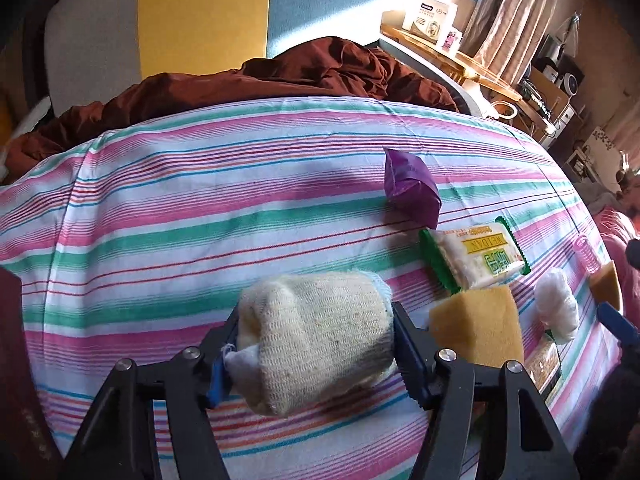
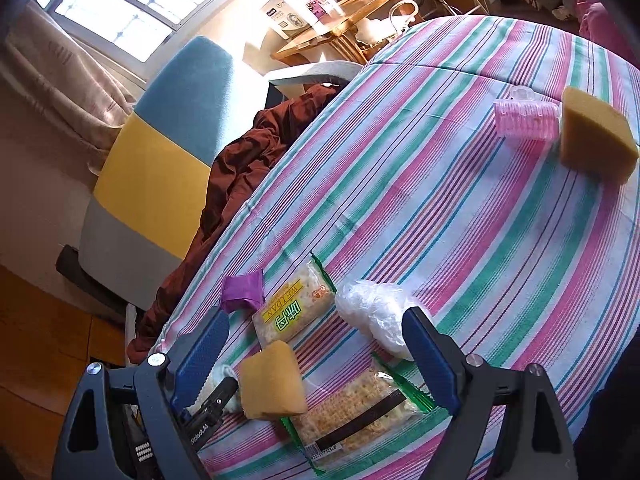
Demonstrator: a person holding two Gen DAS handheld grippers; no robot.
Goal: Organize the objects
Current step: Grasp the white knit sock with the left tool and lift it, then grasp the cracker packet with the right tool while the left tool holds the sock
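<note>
My left gripper (image 1: 316, 316) is shut on a cream knitted cloth roll (image 1: 316, 344), one pad pressing each end, just above the striped sheet (image 1: 200, 208). To its right lie a yellow sponge (image 1: 476, 324), a green-edged cracker pack (image 1: 476, 256), a purple packet (image 1: 412, 184), a white plastic wad (image 1: 556, 308), a pink hair roller (image 1: 586, 254) and a second sponge (image 1: 608, 284). My right gripper (image 2: 316, 316) hangs open over the sponge (image 2: 272, 380), the cracker pack (image 2: 296, 308), another cracker pack (image 2: 352, 408) and the plastic wad (image 2: 376, 312). It holds nothing.
A brown blanket (image 1: 300, 76) is bunched at the far end of the bed, before a blue, yellow and grey headboard (image 1: 200, 12). A wooden table (image 2: 348, 20) with a box stands by the window. The roller (image 2: 526, 120) and second sponge (image 2: 596, 136) lie apart from the rest.
</note>
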